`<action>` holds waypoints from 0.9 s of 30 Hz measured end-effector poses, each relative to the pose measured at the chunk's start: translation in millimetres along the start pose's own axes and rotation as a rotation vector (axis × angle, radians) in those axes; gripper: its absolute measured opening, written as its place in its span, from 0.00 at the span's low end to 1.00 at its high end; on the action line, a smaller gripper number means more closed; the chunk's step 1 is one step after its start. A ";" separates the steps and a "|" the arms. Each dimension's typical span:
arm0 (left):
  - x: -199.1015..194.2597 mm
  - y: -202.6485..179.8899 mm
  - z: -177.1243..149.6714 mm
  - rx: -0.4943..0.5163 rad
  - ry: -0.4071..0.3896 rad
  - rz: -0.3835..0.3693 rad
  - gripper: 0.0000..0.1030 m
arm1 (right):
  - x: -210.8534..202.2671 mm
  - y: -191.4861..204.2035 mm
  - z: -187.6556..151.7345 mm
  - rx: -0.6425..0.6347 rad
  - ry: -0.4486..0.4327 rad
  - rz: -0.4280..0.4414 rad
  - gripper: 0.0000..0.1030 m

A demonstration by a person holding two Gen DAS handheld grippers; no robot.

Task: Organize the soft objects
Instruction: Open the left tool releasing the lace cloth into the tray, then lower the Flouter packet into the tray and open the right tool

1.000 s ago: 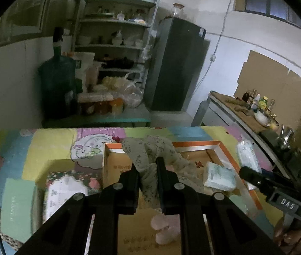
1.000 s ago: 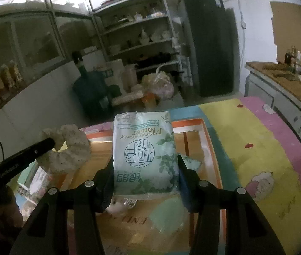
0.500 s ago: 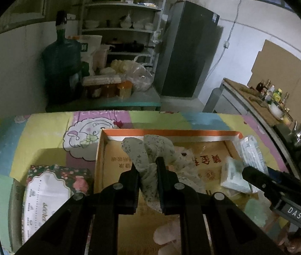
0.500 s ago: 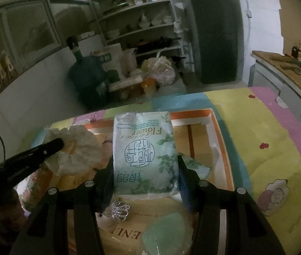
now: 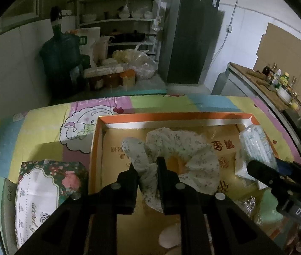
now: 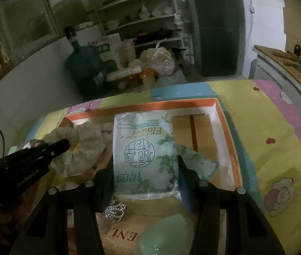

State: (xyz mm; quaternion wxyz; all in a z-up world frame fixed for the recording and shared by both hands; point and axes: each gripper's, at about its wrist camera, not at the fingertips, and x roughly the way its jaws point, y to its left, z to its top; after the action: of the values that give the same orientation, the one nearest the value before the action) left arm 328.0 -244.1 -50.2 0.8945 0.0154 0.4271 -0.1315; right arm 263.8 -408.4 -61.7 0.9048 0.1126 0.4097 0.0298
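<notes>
Left gripper (image 5: 147,167): jaws narrow, pinching a bunched fold of the floral fabric scrunchie (image 5: 178,155), a soft, ruffled ring of pale speckled cloth that hangs over the left part of the shallow cardboard box (image 5: 171,118) with orange rim and glossy white inner walls. Right gripper (image 6: 145,165): jaws part-open, clamped on the sides of a flat rectangular tissue pack (image 6: 143,153) in crinkly green-printed plastic wrap, held over the box middle. Box sits on a quilted pastel cartoon cloth (image 6: 267,127).
</notes>
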 end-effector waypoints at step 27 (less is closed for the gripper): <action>-34.3 -2.4 6.6 -0.015 -0.127 -0.012 0.66 | 7.0 13.6 -2.7 -0.078 -0.004 -0.105 0.66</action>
State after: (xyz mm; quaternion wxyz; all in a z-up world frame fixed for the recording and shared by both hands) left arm 311.8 -239.7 -19.5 0.9191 -0.0020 0.3705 -0.1342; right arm 266.9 -393.7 -65.4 0.9096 0.0558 0.4116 -0.0021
